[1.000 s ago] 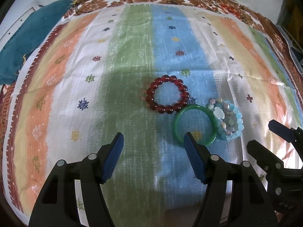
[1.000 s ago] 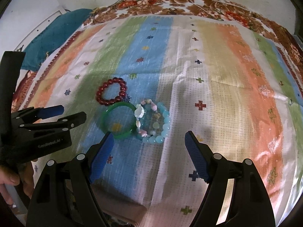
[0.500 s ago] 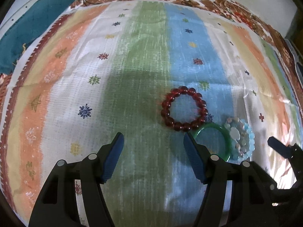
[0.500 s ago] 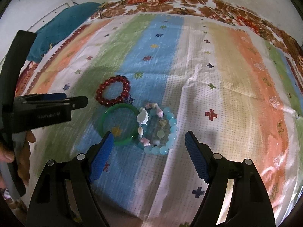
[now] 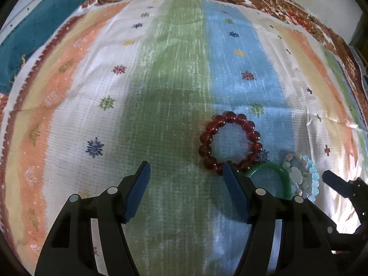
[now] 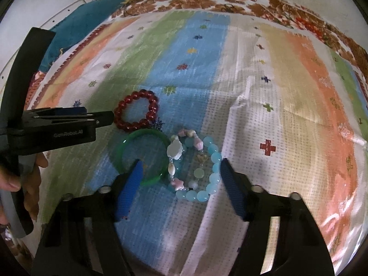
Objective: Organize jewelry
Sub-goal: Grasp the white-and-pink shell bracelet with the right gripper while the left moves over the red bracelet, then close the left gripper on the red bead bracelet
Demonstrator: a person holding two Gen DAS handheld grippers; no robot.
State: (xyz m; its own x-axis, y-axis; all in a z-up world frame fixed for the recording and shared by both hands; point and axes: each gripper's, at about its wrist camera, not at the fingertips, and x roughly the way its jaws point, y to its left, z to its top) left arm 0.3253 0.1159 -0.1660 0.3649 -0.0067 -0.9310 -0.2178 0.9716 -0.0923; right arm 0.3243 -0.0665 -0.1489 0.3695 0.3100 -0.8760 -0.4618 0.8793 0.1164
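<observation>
Both grippers have been lowered: left gripper [image 5: 185,179] spread, part-hiding the green bangle [image 5: 273,174]; right gripper [image 6: 179,172] closing around the bead bracelets [image 6: 195,163], untouched.

I see one surface carrying everything — a woven cloth [image 6: 264,119] in long stripes of orange, cream, green and blue, dotted with small stars and crosses, with a brown floral border along its far edge. A crease runs across it right of the middle. Three bracelets lie flat on the blue stripe, near me. The red bead bracelet [image 6: 137,113] sits farthest; the green bangle [image 6: 124,148] lies just nearer, touching it. The pale blue bead bracelet [image 6: 212,168] rests against the bangle's right side, with shell and star charms inside its ring. A teal cloth [image 6: 76,23] lies at the far left corner — partly under the border, I cannot tell.
</observation>
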